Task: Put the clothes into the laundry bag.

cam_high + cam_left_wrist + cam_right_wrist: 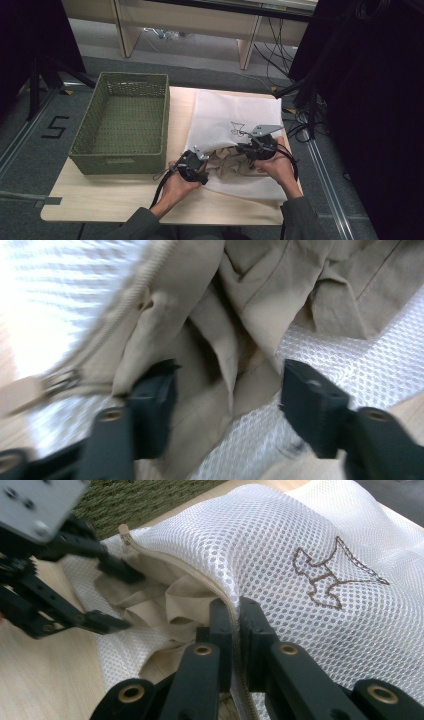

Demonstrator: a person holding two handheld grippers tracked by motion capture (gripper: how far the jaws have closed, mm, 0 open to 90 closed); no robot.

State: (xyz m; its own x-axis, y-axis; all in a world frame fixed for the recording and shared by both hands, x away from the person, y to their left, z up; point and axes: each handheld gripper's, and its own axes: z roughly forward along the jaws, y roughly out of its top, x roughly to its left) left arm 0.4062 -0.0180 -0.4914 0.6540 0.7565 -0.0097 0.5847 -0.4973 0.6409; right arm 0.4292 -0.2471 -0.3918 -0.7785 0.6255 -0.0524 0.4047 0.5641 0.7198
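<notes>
My right gripper [231, 611] is clamped tight on the zipper edge of the white mesh bag [280, 545], lifting the upper lip of its mouth. The beige garment [165, 607] sits just left of my right jaws, half inside the mouth and half spilled onto the lower mesh layer.

My left gripper [227, 390] has its jaws about half apart, nothing pinched. Beige folds lie between and ahead of them; the left pad is close against a fold, the right pad sits over bare mesh. The zipper pull [60, 380] lies off to the left of my left jaws.

Risks, as I judge them:
- If the left jaws close where they stand, they may catch the lower mesh along with the cloth. Then any push inward drags the bag instead of feeding the garment.
- The right grip is on a thin zipper edge. A hard shove from the left could pull it out from between the pads, and the mouth would drop shut over the cloth.
- Bunched folds may jam at the opening, or a fold may snag on the zipper teeth.
- The bag lies loose on the table [125, 195], beside the green basket [125, 120]; it can slide away from my jaws under a push.
</notes>
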